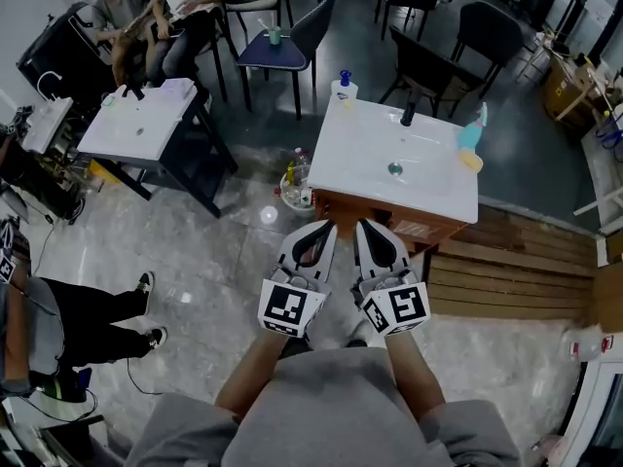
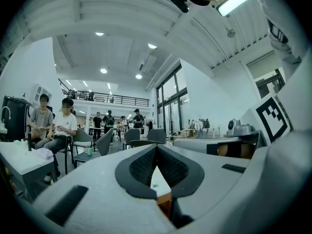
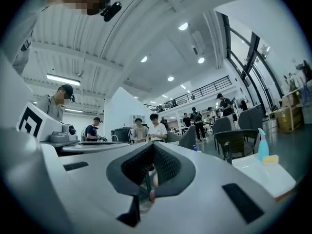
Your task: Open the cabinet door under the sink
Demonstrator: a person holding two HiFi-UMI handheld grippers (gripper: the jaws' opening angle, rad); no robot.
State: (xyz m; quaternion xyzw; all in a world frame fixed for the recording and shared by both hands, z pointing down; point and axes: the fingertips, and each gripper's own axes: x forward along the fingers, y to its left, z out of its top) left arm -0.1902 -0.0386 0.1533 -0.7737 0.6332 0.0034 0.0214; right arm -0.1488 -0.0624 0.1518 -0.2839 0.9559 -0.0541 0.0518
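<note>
Glossy white sink (image 1: 365, 149), brown wood cabinet (image 1: 426, 230), wood-plank platform (image 1: 511, 266), shiny marbled floor (image 1: 219, 261)

the left gripper (image 2: 156, 150) has its jaws pressed together with nothing between them. a white sink top (image 2: 159, 182) and brown cabinet (image 2: 165, 204) show beneath. two people (image 2: 53, 126) sit far left.

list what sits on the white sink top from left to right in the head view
pump bottle with blue cap -> black faucet -> teal bottle
</note>
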